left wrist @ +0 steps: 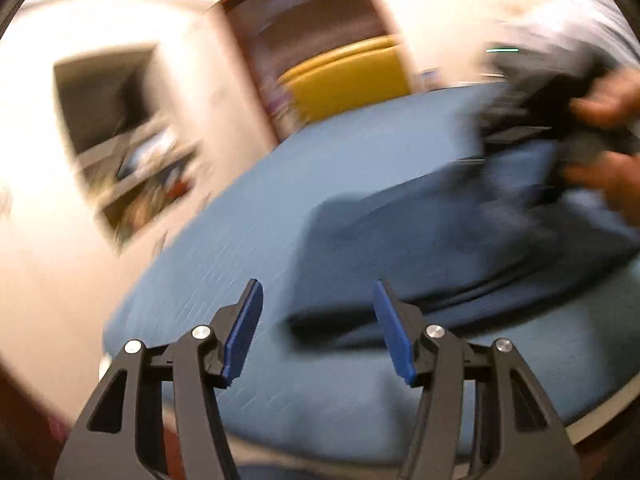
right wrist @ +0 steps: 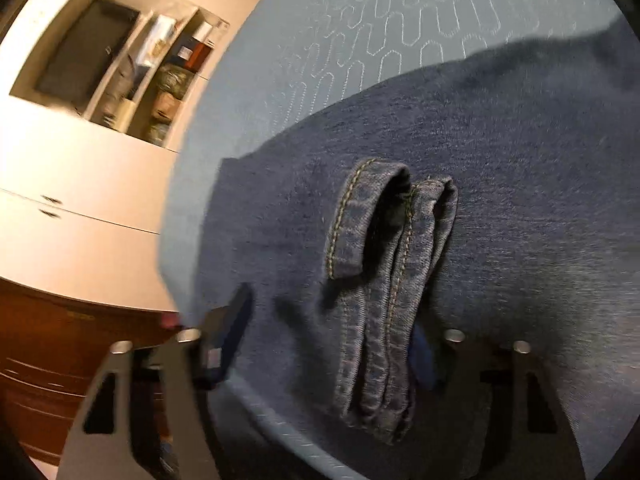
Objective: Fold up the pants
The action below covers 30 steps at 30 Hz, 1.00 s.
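Item: pants [right wrist: 460, 240], dark blue denim, lying on the light blue quilted bed cover [right wrist: 380, 40] with one end doubled over, so the garment reads as partly folded. Item: hem ends [right wrist: 384, 264], stitched cuffs of the two legs, bunched together and draped across the lower layer of cloth, rising between the fingers of the right gripper [right wrist: 320, 348]. Its fingers stand wide apart; the cuffs rest against the right-hand pad, but whether anything is pinched I cannot tell, and from here it looks more like a release or a carry than a firm clamp. Item: left gripper [left wrist: 318, 328], fingers spread, holding nothing, hovering above the bed near the folded edge of the pants [left wrist: 460, 248]; this view is heavily blurred. Item: the person's hand [left wrist: 608, 140] on the far tool, blurred. Background: white wall shelving [right wrist: 132, 68], wooden drawers [right wrist: 60, 360], a yellow chair [left wrist: 352, 76]. Step in hand, as judged: laying the leg ends over toward the waist. Next call: set the cuffs flat and square with the edge beneath, then bring the empty left tool to the fold for a second halving.
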Motion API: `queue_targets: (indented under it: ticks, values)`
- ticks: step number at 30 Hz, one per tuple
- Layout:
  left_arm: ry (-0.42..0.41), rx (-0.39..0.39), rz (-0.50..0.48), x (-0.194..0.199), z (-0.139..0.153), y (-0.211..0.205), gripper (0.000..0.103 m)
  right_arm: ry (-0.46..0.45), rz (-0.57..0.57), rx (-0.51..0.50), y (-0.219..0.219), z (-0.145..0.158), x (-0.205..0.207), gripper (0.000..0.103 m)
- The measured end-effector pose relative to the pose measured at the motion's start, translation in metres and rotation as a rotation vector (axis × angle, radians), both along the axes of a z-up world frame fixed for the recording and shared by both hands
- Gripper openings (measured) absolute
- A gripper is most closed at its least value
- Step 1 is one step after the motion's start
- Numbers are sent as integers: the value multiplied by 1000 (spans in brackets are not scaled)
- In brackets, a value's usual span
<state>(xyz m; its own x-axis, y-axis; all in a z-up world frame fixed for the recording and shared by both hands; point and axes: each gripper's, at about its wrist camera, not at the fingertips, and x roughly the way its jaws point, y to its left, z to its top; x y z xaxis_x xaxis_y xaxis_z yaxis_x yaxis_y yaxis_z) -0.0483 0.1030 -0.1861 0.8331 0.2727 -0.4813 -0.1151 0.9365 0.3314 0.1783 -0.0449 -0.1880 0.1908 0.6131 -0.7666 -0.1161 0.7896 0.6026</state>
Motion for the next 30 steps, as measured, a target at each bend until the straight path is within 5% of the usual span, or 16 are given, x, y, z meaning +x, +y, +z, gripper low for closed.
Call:
queue_targets:
  ticks: [3,5,12,18,21,25,28,30]
  values:
    - [9,-97,80,0,5,44,58,18,-35,-44,-3,0,2,31]
    - [5,85,15,2,5,39,58,27,-42,-29,-10,0,1,23]
    - [31,443,-191,2,-34,-2,60,18,-21,-6,-22,4,-8,21]
    - [81,510,-197,21,-61,-5,60,43,-17,29,-46,0,-12,21]
    - [72,468,-171,33,-54,1,60,72,-15,53,-53,-7,-10,21]
    - [95,491,-168,44,-65,4,59,149,-53,114,-63,-21,-6,33]
    - [82,491,-152,40,-63,4,62,162,-55,196,-70,-22,-12,69]
    - [79,498,-150,40,-63,3,62,147,-42,178,-68,-20,-17,74]
